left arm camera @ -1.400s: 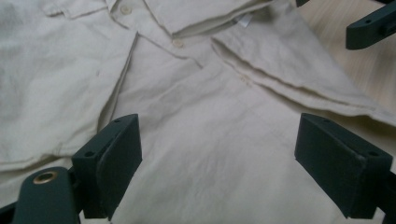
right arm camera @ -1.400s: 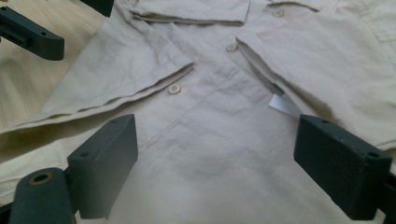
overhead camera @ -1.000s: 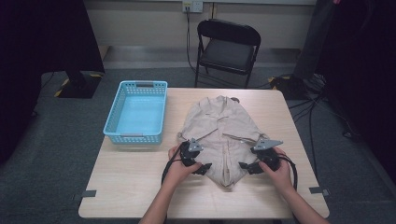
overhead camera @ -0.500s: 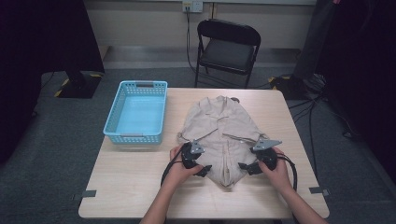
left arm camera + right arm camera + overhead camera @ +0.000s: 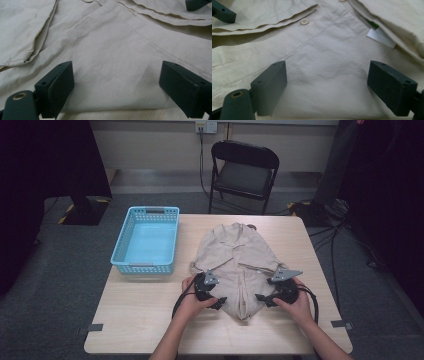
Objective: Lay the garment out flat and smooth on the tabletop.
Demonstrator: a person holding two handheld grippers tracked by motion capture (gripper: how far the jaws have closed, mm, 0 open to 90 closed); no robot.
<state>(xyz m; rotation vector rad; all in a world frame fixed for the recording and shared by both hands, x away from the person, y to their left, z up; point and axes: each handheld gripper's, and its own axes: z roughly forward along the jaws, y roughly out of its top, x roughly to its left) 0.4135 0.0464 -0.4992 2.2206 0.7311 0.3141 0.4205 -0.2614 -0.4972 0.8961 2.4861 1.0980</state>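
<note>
Evidently folding is about to start: the beige shirt lies flat beside the blue basket, its hem between the spread jaws of left gripper and right gripper. Next, both should pinch the hem.

I hold both forearms forward, my left hand-held gripper and right hand-held gripper pointing inward at each other, jaws spread wide; the right's have just been closing slightly.
</note>
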